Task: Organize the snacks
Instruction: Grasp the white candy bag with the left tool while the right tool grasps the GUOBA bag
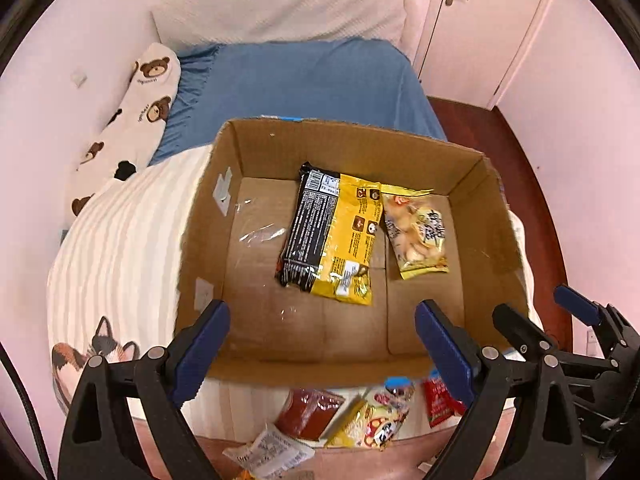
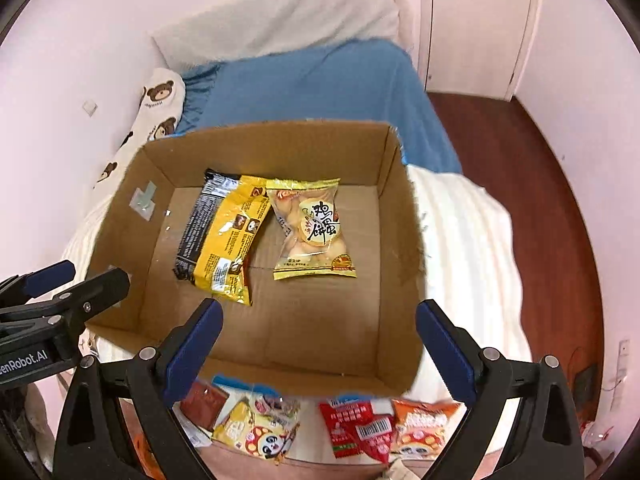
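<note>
Two packets lie in the cardboard box [image 2: 400, 248]: yellow-black packet [image 2: 224, 236], egg-biscuit bag [image 2: 316, 232]. We hold left gripper [image 1: 320, 344] and right gripper [image 2: 318, 336] spread, empty. Next, we judge: grab a loose snack, e.g. red packet [image 2: 360, 428], beside the box.

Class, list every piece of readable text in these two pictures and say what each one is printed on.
"enRobot.AI", cut off at the frame edge: on the left gripper body.
"鸡蛋饼": on the round label of the clear egg-biscuit packet in the cardboard box.
Black-and-yellow packet: small print unreadable.
Red packet: barcode and text too blurred.
Bear pillow: lettering too small.
</note>
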### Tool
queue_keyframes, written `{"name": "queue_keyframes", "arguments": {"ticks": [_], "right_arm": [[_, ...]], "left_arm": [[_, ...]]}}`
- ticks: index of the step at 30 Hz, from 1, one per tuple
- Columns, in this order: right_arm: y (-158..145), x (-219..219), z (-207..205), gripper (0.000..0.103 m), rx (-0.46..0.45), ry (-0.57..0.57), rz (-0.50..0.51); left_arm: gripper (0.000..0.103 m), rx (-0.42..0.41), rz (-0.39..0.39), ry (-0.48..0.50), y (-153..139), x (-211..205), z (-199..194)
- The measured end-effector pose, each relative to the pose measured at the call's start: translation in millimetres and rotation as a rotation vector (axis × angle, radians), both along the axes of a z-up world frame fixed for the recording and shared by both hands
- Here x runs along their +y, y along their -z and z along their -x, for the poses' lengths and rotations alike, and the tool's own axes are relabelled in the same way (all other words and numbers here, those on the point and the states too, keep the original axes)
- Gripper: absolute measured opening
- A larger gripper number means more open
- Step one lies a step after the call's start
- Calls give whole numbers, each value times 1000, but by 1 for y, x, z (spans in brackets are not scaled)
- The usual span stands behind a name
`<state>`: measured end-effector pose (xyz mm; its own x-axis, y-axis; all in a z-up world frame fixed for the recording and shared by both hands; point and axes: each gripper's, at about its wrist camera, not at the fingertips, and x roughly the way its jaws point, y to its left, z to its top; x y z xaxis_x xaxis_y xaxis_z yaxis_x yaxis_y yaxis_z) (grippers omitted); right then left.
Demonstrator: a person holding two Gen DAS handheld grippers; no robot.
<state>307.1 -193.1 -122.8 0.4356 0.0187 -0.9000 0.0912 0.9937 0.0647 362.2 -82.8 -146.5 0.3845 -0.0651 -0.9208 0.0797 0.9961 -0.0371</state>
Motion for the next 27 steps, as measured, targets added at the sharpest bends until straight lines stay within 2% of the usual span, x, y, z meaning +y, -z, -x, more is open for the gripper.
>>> {"name": "queue_keyframes", "arguments": {"ticks": [8,14,18,20,27], "right_arm": [[-36,8,52,99,-68,8,-16],[-39,11,84,99,-61,2,-42],[-12,5,99,99,14,38,-97],[8,3,103,99,64,54,-125],[99,18,112,99,266,42,-206]], "left_arm": [[95,-69,2,0,-30,6,49],[95,-60,8,1,-29,14,75],[95,3,-42,-4,0,24,88],[95,65,-74,1,26,32,92],[95,216,-198,9,103,76,118]]}}
